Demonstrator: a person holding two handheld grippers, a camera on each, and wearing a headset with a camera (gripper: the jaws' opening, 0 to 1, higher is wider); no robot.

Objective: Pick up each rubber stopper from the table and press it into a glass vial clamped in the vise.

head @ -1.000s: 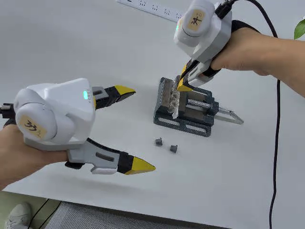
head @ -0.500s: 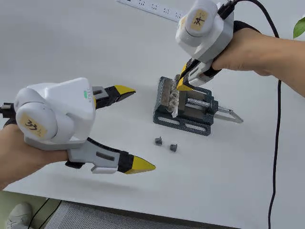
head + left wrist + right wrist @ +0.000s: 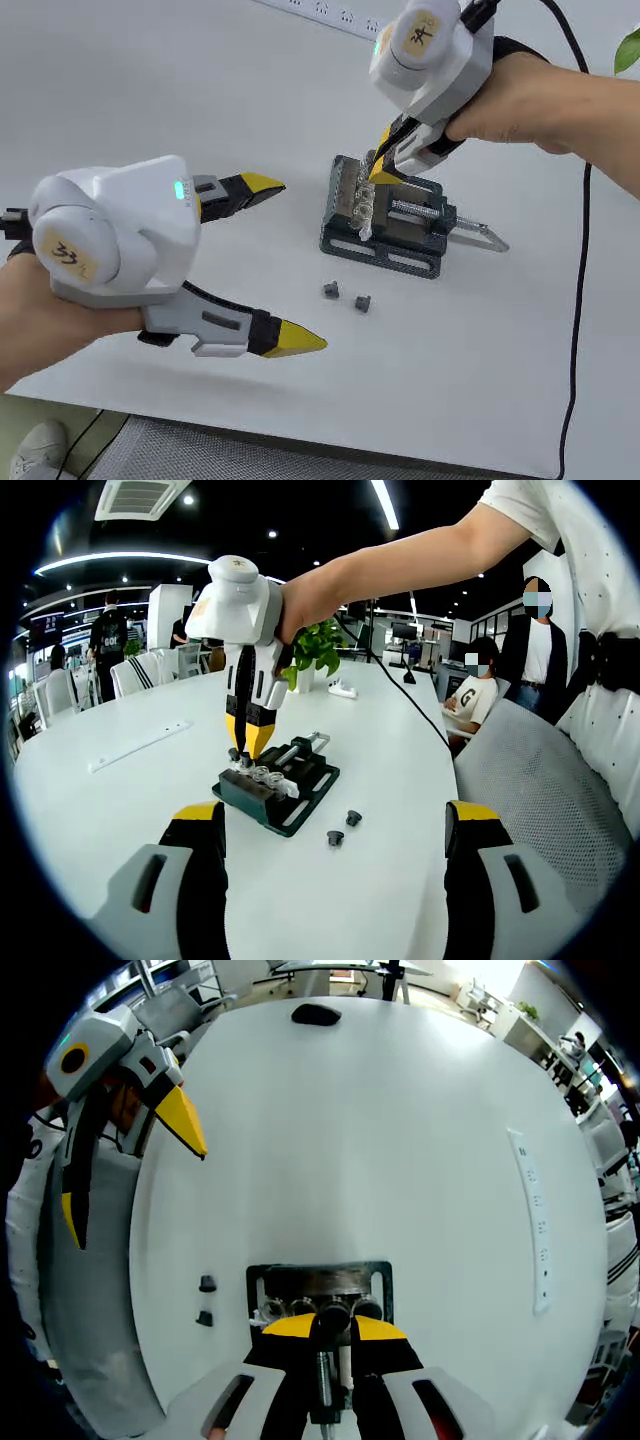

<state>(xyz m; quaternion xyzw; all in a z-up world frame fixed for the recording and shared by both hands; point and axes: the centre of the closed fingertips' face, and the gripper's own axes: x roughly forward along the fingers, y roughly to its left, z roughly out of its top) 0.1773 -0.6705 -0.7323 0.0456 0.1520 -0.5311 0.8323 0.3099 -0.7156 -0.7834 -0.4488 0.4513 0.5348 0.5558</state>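
Note:
A dark vise (image 3: 400,232) stands mid-table and clamps a row of glass vials (image 3: 362,204). My right gripper (image 3: 379,172) points down at the vials, shut on a dark rubber stopper (image 3: 333,1316) that sits right over the row of vials (image 3: 290,1309) in the vise (image 3: 320,1278). Two loose stoppers (image 3: 331,291) (image 3: 362,303) lie on the table in front of the vise. My left gripper (image 3: 282,262) hovers open and empty at the lower left, well short of them. The left gripper view shows the vise (image 3: 290,792), both stoppers (image 3: 352,818) and the right gripper (image 3: 246,748).
A white power strip (image 3: 330,12) lies at the table's far edge. A black cable (image 3: 580,300) runs down the right side. The table's near edge (image 3: 300,440) is close below the left gripper. People sit beyond the table (image 3: 480,695).

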